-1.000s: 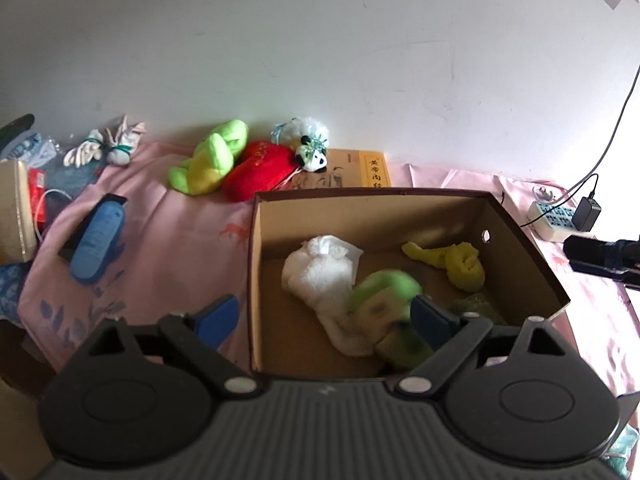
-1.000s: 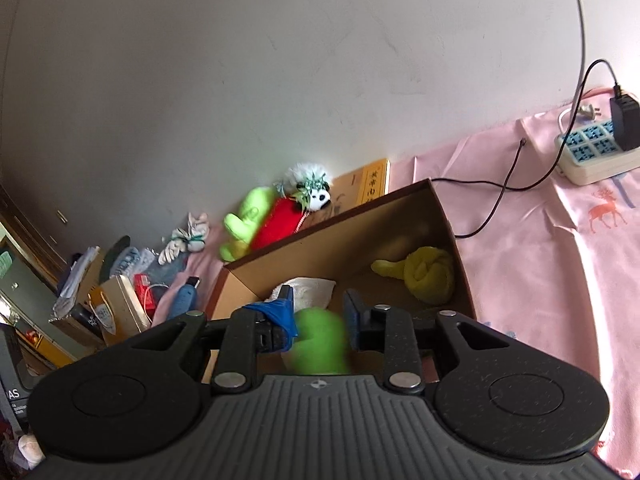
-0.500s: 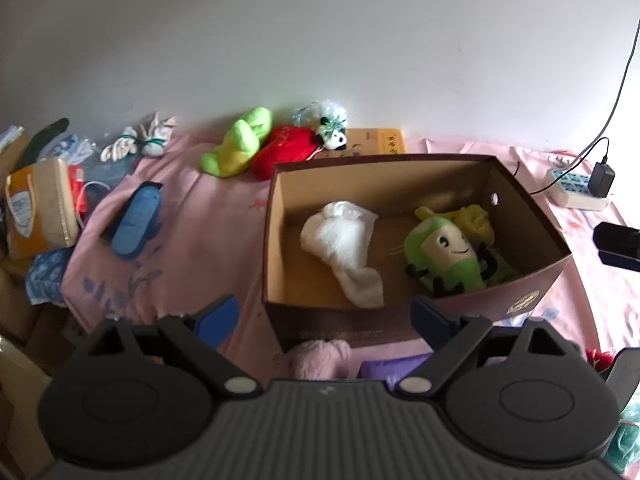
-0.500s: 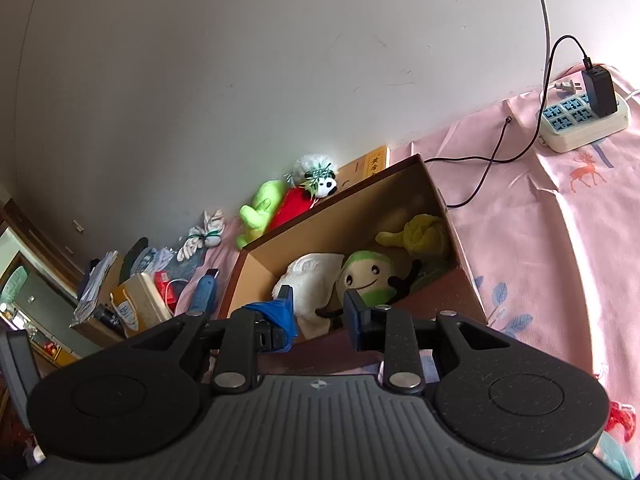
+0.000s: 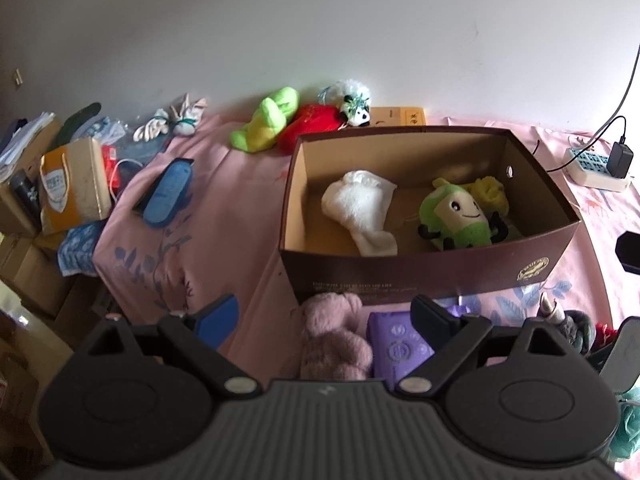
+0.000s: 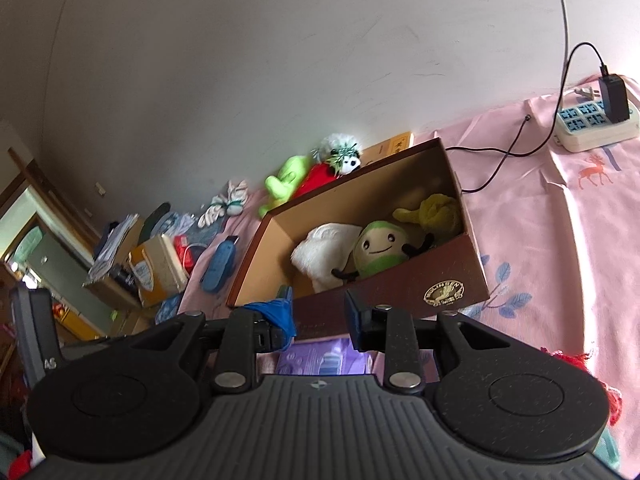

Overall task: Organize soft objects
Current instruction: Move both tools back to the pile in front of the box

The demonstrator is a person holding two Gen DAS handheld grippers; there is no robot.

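Note:
A brown cardboard box (image 5: 432, 276) (image 6: 436, 280) on the pink cloth holds a white plush (image 5: 360, 204) (image 6: 320, 252), a green smiling plush (image 5: 456, 216) (image 6: 380, 248) and a yellow plush (image 5: 490, 190) (image 6: 436, 212). My left gripper (image 5: 324, 316) is open and empty, in front of the box above a pink fluffy toy (image 5: 332, 340) and a purple item (image 5: 396, 348). My right gripper (image 6: 320, 316) is open and empty, near the box's front wall. A green plush (image 5: 264, 124), a red plush (image 5: 308, 128) and a small panda (image 5: 352, 102) lie behind the box.
A blue case (image 5: 168, 192), white gloves (image 5: 168, 128) and an orange-white carton (image 5: 72, 184) lie left. A power strip (image 5: 596, 164) (image 6: 592, 128) with a cable is at the right. A grey item and red yarn (image 5: 576, 324) lie near the front right.
The green smiling plush left my right gripper and now rests in the box. Both grippers have pulled back and up from the box.

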